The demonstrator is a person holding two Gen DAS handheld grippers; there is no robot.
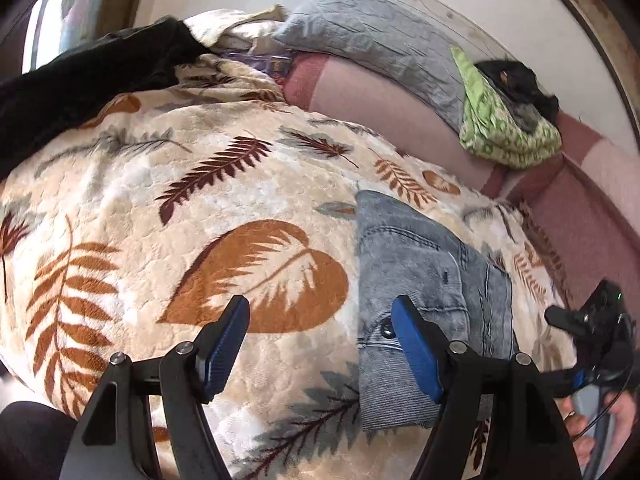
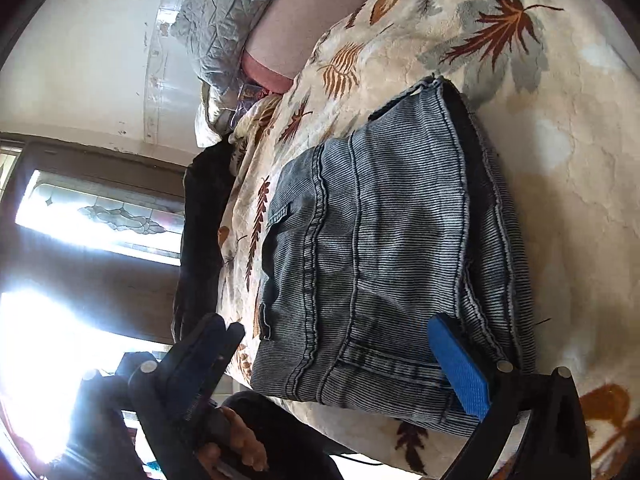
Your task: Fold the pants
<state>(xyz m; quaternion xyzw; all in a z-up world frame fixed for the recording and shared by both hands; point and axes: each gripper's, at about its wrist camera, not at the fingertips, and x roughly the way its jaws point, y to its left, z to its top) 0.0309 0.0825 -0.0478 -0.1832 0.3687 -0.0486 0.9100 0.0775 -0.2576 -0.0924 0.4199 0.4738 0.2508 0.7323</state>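
Observation:
The grey-blue jeans (image 1: pixel 432 280) lie folded into a compact bundle on the leaf-patterned blanket (image 1: pixel 200 184). In the left wrist view my left gripper (image 1: pixel 320 300) hovers open just left of the bundle, with only blanket between its blue pads (image 1: pixel 416 352). Its right finger overlaps the jeans' near edge. The right gripper (image 1: pixel 576 320) shows at the far right in a hand (image 1: pixel 580 432). In the right wrist view the jeans (image 2: pixel 380 240) fill the middle, and my right gripper (image 2: pixel 336 326) stands wide open over their near end without pressing on them.
A grey pillow (image 1: pixel 384 44), a green patterned cloth (image 1: pixel 500 132) and a black item (image 1: pixel 516 80) lie along the pink mattress edge by the wall. Dark clothing (image 1: pixel 80 84) is heaped at the blanket's far left. A bright window (image 2: pixel 100 216) faces the bed.

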